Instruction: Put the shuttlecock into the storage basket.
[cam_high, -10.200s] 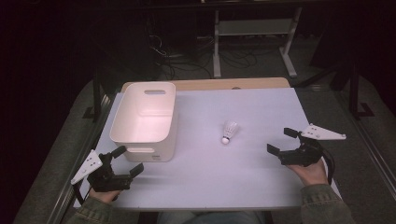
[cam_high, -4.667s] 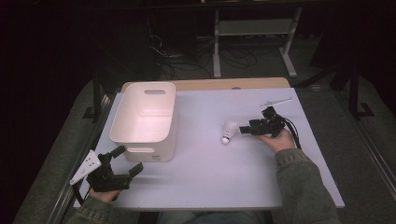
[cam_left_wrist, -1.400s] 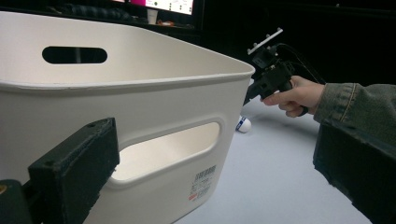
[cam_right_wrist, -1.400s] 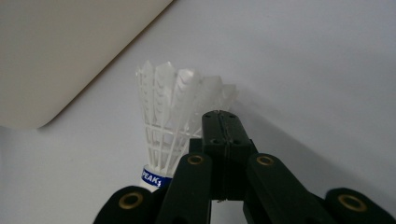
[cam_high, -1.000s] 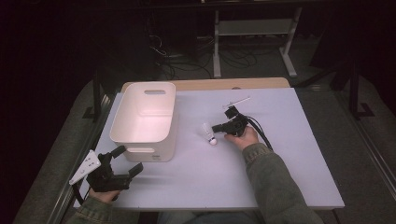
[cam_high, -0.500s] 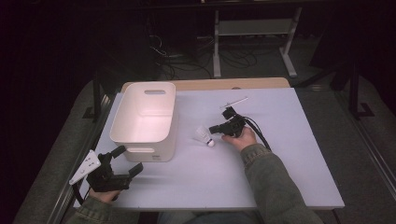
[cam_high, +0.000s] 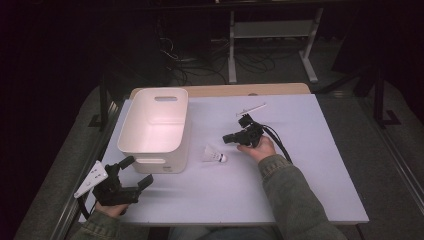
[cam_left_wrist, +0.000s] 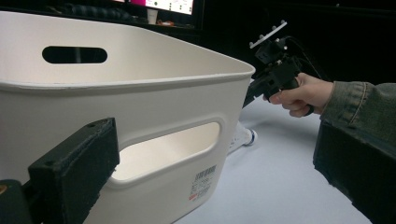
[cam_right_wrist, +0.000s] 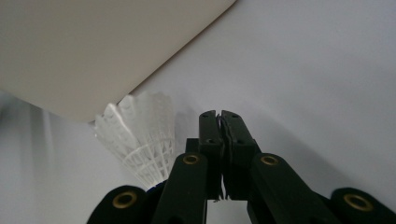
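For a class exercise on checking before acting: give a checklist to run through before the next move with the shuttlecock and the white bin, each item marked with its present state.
1. Right gripper holding the shuttlecock: not ok; its jaws are shut on nothing, and the shuttlecock lies beside them on the table.
2. Jaws open enough to take it: not ok.
3. Shuttlecock within easy reach: ok, just beside the gripper.
4. White bin upright, open and empty: ok.
5. Left gripper clear of the path: ok, open by the bin's near corner.
6. Shuttlecock undamaged: cannot tell.
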